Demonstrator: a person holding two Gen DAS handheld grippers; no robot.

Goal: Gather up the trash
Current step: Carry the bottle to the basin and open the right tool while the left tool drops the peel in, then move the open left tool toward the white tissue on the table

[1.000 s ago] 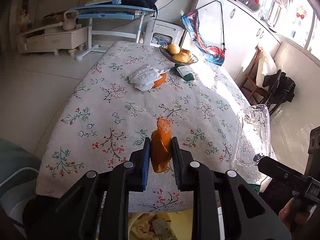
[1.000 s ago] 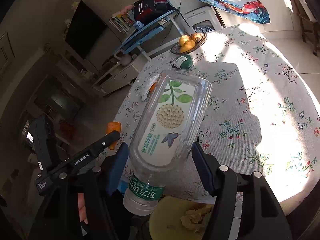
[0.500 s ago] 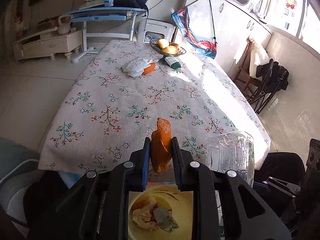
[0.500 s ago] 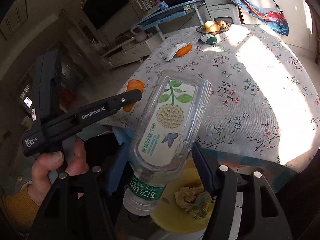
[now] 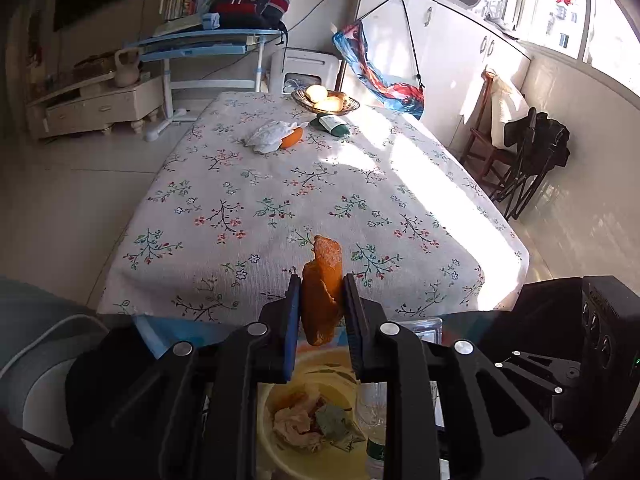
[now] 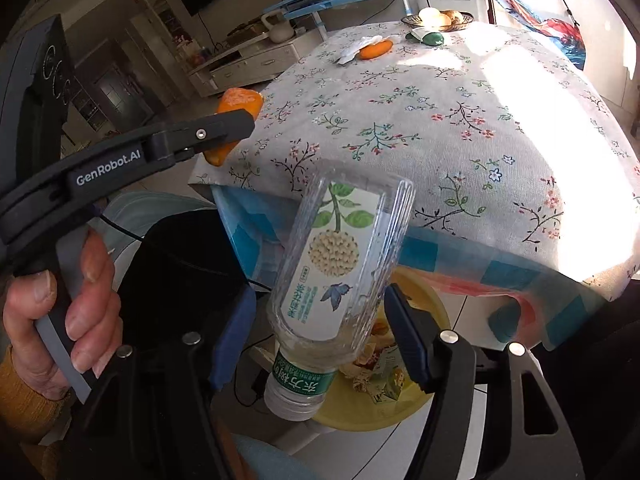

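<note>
The left hand-held gripper (image 5: 320, 312) is clamped on a piece of orange peel (image 5: 322, 288), which stands upright between the pads, above the near edge of the tabletop (image 5: 280, 200). In the right wrist view the same peel (image 6: 236, 120) juts from the tip of the left hand-held gripper, whose handle is held by a hand (image 6: 60, 304) in a yellow sleeve.

The right hand-held gripper (image 6: 320, 332) has its jaws wide apart, clamped on a clear plastic bottle (image 6: 340, 264). The bottle is tilted neck-down, with its green-banded neck lowest.

Directly below both grippers, on the floor in front of the tabletop's near edge, stands a yellow bin (image 5: 276, 452) that contains crumpled paper and wrappers (image 5: 312, 424).

The tabletop carries a floral cloth. At its far end lie a crumpled white tissue (image 5: 270, 136) touching an orange object (image 5: 292, 138), and near these a green packet (image 5: 334, 124). At the far edge of the tabletop sits a basket of fruit (image 5: 326, 98).

To the right of the tabletop stands a wooden chair (image 5: 486, 136).
</note>
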